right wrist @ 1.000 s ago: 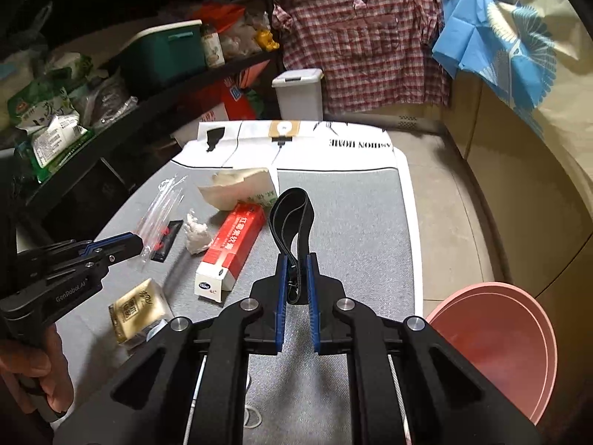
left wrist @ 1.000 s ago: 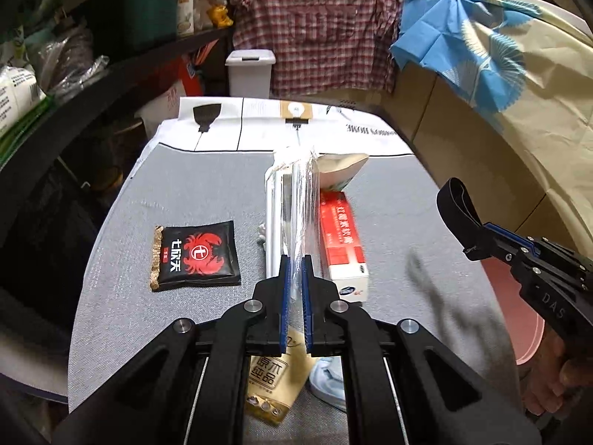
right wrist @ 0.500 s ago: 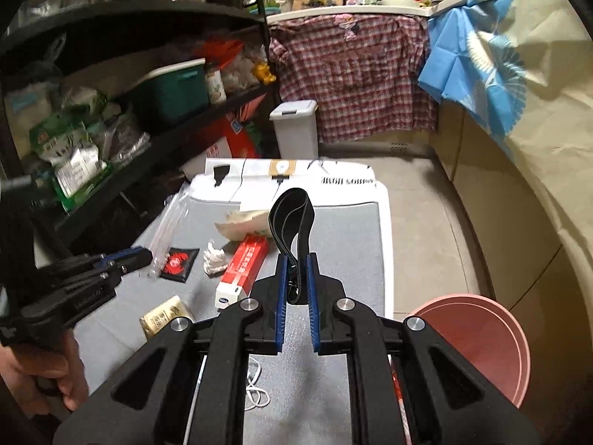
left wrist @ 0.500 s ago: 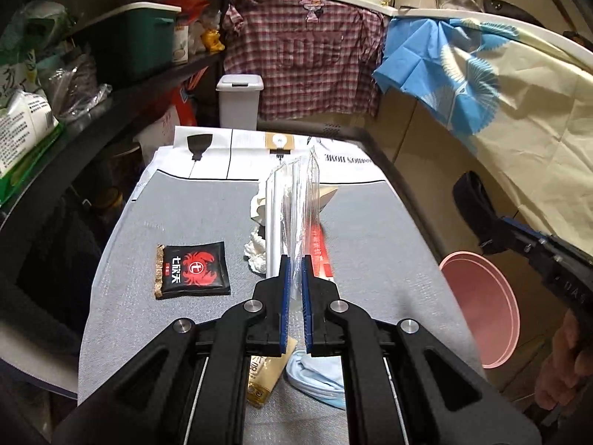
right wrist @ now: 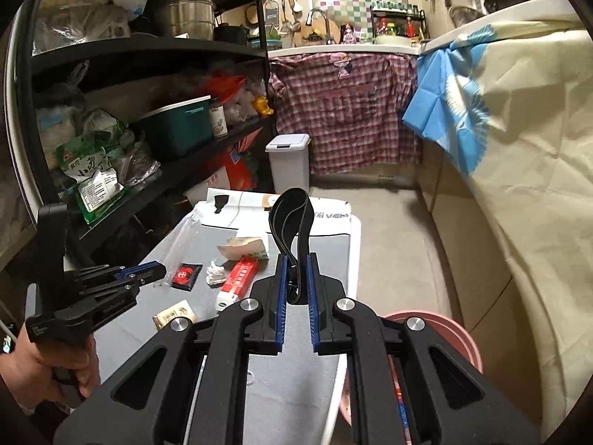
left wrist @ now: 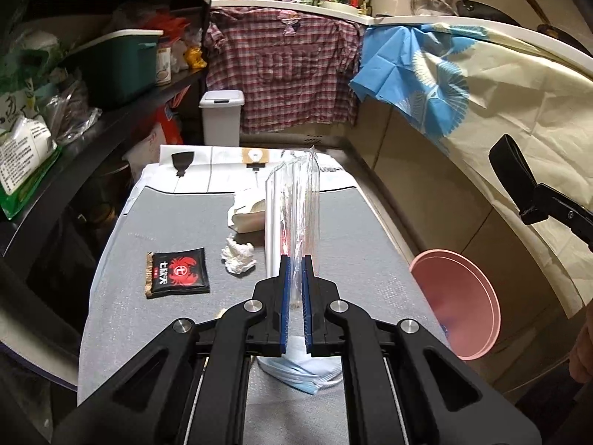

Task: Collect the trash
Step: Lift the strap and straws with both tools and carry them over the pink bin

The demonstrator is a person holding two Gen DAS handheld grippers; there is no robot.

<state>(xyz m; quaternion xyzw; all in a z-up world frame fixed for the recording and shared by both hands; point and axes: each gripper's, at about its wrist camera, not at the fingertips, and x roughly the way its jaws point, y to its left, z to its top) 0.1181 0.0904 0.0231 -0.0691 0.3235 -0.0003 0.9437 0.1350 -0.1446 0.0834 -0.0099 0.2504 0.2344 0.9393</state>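
My left gripper (left wrist: pixel 295 263) is shut on a clear plastic wrapper (left wrist: pixel 292 200) that stands up from its jaws, well above the grey table (left wrist: pixel 122 296). My right gripper (right wrist: pixel 296 261) is shut on a black looped strap (right wrist: pixel 291 218), held high over the table's right edge. A pink basin (left wrist: pixel 459 304) sits on the floor to the right of the table; it shows under the right gripper as well (right wrist: pixel 452 337). On the table lie a black crab sachet (left wrist: pixel 178 272), a crumpled tissue (left wrist: pixel 239 257), a paper bag (left wrist: pixel 248 209), a red box (right wrist: pixel 239 278), a beige packet (right wrist: pixel 174 313) and a blue face mask (left wrist: pixel 300 371).
Dark shelves (right wrist: pixel 148 48) crowded with bags and a green bin line the left side. A white lidded bin (left wrist: pixel 221 116) stands beyond the table by a plaid shirt (left wrist: pixel 289 74). A cloth-covered counter (left wrist: pixel 481 92) runs along the right. A hand (right wrist: pixel 44 367) grips the left gripper's handle.
Both grippers have risen and pulled back from the table, each keeping its item. The table's items look smaller and lower. The pink basin has come into the left wrist view.
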